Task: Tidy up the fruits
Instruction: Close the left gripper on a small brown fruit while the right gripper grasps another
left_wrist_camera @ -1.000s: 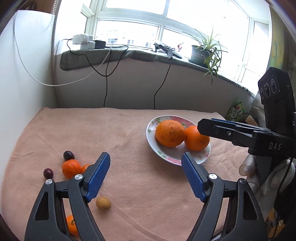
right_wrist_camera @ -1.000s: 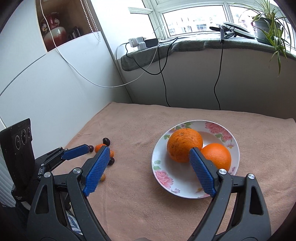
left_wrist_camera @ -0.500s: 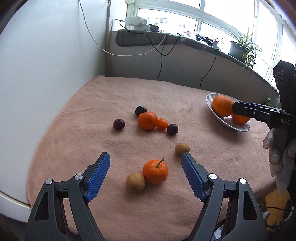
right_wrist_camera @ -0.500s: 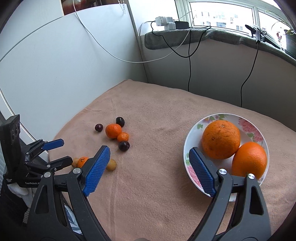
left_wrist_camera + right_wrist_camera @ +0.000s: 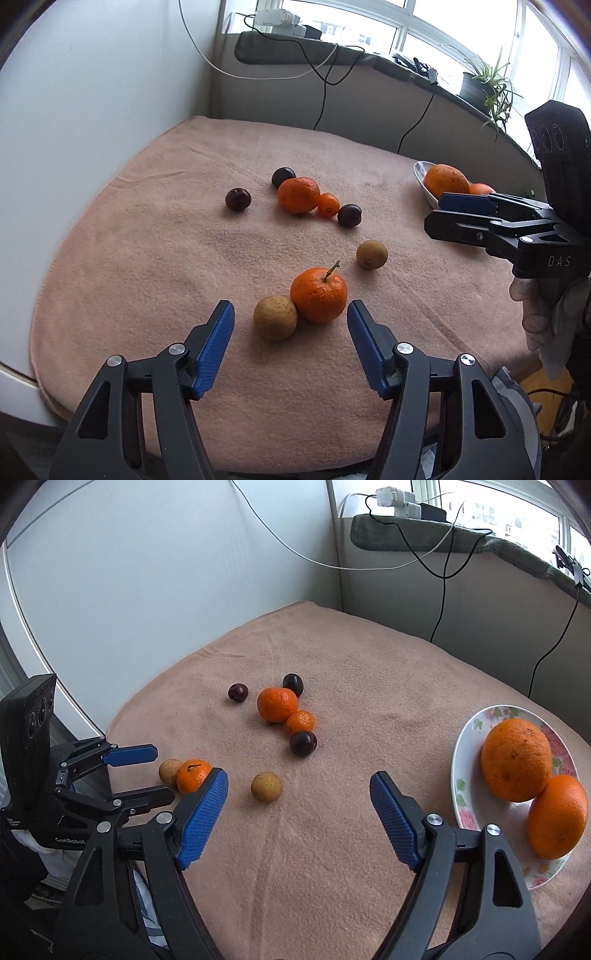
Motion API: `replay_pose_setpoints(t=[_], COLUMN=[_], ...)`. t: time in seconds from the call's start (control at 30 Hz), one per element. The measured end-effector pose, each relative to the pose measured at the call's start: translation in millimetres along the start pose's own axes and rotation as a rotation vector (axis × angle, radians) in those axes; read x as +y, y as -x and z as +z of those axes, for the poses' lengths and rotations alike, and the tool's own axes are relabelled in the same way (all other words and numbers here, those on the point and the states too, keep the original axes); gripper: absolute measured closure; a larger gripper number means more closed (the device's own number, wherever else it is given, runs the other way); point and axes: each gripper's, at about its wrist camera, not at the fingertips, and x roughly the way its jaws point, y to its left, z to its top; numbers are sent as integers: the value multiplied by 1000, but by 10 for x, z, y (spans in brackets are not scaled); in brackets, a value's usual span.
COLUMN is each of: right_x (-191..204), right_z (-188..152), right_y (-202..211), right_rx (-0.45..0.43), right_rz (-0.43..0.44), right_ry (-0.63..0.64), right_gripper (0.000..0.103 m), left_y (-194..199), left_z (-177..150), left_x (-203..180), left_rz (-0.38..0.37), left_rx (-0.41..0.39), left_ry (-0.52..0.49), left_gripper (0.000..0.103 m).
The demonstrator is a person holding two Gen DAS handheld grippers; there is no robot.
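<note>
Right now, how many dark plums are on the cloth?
3: one alone at the left, one behind the big mandarin, one right of the small mandarin. None looks hidden.

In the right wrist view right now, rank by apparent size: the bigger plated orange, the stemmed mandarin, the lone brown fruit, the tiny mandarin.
1. Bigger plated orange
2. Stemmed mandarin, partly hidden
3. Lone brown fruit and tiny mandarin: look alike; distances differ, so unranked.
</note>
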Motion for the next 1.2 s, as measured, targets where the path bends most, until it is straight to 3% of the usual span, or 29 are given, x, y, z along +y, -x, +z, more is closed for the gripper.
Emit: replay_pose_setpoints(t=[0.1,0.37,0.63,0.7,0.83,0.97,1.2], right_x=[29,41,33,48,50,78,154], right_z=[-9,-12,19,8,-17,-6,-26], right_y=[-94,-336,-505,-538,-583,-593,-527], right_rx=[31,96,123,133,143,143,121], right_rz=[14,45,64,72,73,81,62], right_ry=[10,8,12,8,14,24,52], right_gripper=[39,49,54,60,61,76,77], left_y=[-4,-86,-160,-161,-164,-154,-94], left_z=[-20,-41,-1,2,-20,-14,32], left_x=[57,209,282,288,255,251,197], left_rz=[-7,-29,-98,-113,-123,-120,-98], left_rx=[4,24,32,33,38,35,7], left_ry=[10,31,61,63,41,45,31], left_gripper=[48,60,60,67,78,78,78])
